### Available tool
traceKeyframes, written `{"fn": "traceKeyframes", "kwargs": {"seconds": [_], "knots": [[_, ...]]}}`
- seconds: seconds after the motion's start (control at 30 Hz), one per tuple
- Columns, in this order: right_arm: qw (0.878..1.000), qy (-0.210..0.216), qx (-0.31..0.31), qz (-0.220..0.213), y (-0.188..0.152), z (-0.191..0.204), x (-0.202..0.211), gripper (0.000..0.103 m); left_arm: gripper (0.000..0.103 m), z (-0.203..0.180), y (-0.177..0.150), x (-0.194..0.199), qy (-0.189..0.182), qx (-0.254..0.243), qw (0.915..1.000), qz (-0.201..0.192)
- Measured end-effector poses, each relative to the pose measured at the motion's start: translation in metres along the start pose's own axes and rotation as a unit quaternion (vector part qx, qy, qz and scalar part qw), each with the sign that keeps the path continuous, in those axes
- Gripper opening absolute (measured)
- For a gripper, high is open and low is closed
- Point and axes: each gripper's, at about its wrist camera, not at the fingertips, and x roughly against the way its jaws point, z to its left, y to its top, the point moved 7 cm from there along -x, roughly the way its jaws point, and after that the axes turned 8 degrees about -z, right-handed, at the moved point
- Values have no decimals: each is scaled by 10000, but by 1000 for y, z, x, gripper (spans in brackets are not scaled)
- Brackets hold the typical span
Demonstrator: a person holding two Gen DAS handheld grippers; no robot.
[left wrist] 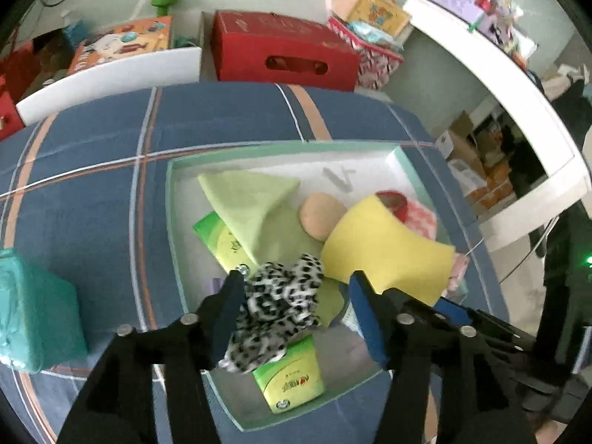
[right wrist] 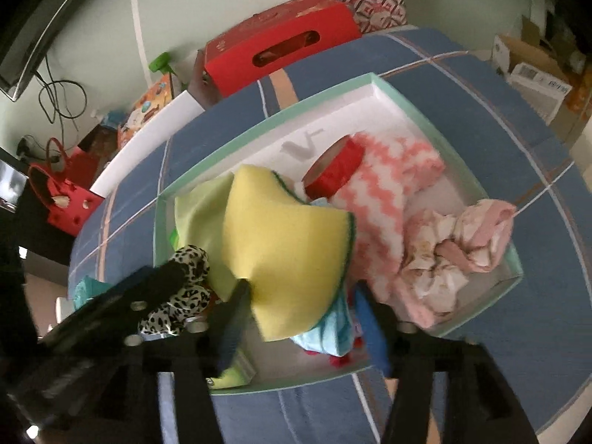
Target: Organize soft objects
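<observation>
Now left tongs [left wrist: 296,288] agape round leopard-print scrunchie [left wrist: 275,303] — right tongs [right wrist: 303,296] agape.

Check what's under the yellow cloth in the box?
Under the yellow cloth, a teal-striped fabric pokes out below; the pink zigzag towel runs beneath its right edge. Anything deeper is covered.

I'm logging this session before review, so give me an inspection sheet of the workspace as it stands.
Surface: blue plaid bedcover, with a shallow white tray on it.
Job's things: in the tray, a green cloth, yellow cloth, pink zigzag towel, leopard-print fabric.
Clutter: red tape roll, green packets, teal box.
Grippers: left gripper open around the leopard fabric; right gripper open by the yellow cloth.
Cables: black wires on the wall.
Surroundings: red carton, white shelf.
</observation>
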Motion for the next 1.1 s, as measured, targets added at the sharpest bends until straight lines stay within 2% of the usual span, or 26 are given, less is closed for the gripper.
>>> {"fn": "traceKeyframes", "kwargs": {"seconds": [0.07, 0.13, 0.17, 0.3, 0.53, 0.8, 1.1], "knots": [[10000, -30, 67, -50, -1, -2, 8, 68, 62, 3, 1, 12, 72, 29, 9999, -116], [9997, -98, 214, -91, -5, 2, 17, 69, 74, 9, -2, 28, 248, 42, 9993, -267], [9994, -149, 291, -112, -8, 5, 20, 71, 77, 13, -4, 35, 361, 29, 9988, -328], [9964, -421, 691, -255, -26, 20, 36, 84, 88, 38, -27, 65, 928, -71, 9940, -582], [9914, -395, 1221, -266, -63, 53, 42, 101, 88, 88, -70, 93, 1582, 187, 9849, -671], [9859, -464, 1565, -368, -83, 78, 42, 103, 88, 115, -94, 114, 1743, 439, 9806, -784], [9837, -535, 1695, -289, -96, 87, 30, 103, 88, 128, -107, 112, 1885, 560, 9781, -687]]}}
